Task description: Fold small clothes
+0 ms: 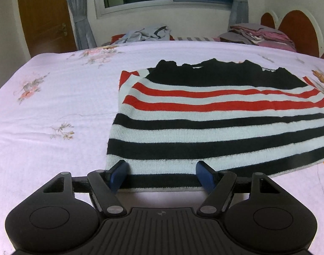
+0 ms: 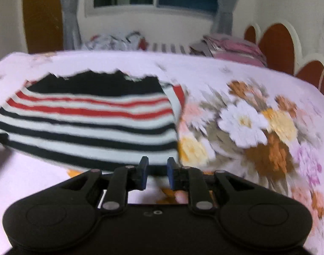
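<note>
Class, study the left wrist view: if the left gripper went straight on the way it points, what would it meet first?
Most likely the striped sweater: the left gripper has open fingers already straddling its near hem.

We see a bed under a pale lilac flower-printed sheet (image 1: 55, 106); flat on it lies a black, white and red striped knit garment (image 1: 204, 127).

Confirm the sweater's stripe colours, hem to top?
The sweater has black and white stripes near the hem, red and white stripes above, then solid black; it shows clearest in the left wrist view.
</note>
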`<control>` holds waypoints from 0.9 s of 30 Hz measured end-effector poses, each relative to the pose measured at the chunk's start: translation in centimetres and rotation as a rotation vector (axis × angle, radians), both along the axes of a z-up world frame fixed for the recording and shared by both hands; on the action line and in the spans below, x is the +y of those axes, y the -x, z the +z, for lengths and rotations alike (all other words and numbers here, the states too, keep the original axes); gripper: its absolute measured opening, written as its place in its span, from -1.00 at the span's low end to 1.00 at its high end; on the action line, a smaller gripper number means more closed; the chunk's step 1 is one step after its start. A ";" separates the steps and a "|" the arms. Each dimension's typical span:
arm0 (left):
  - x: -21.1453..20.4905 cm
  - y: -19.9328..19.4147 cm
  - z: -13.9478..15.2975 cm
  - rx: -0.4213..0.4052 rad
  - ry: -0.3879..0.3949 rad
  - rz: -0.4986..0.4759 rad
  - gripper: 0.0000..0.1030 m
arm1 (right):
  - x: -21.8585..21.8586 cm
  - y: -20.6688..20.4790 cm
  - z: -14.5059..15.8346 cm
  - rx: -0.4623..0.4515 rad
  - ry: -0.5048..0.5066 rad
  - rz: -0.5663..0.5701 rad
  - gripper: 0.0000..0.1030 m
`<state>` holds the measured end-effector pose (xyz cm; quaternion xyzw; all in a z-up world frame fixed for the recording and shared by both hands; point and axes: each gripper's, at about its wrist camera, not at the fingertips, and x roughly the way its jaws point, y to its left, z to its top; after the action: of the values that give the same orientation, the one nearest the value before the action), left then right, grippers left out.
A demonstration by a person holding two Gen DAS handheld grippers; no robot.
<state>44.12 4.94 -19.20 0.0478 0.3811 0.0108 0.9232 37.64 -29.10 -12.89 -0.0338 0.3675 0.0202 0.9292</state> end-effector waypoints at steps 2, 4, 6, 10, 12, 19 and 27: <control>-0.1 0.0 0.0 -0.001 0.000 0.007 0.39 | -0.1 -1.1 -1.1 0.031 0.001 -0.011 -0.67; 0.0 0.0 0.1 -0.006 0.006 0.012 0.39 | -0.5 -2.2 -2.6 0.088 -0.007 -0.025 -0.68; 0.2 0.2 0.0 -0.015 0.013 0.010 0.39 | -0.4 -2.3 -3.9 0.120 0.013 -0.013 -0.70; 0.9 -0.4 -0.5 -0.009 0.044 0.003 0.40 | -0.1 -2.1 -4.2 0.115 0.024 -0.022 -0.70; 1.3 -1.2 -0.6 0.000 0.072 0.002 0.44 | -0.2 -1.9 -4.4 0.106 0.013 -0.031 -0.70; 1.0 -1.7 -0.5 0.020 0.062 -0.020 0.51 | 0.1 -2.5 -4.1 0.128 0.034 -0.030 -0.69; 0.4 -1.3 0.3 0.050 0.029 -0.020 0.51 | 0.7 -3.2 -3.6 0.171 0.076 -0.011 -0.66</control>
<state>45.42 5.34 -18.89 0.0385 0.4039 -0.0050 0.9140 40.88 -28.37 -16.50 -0.0653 0.4463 0.0038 0.8925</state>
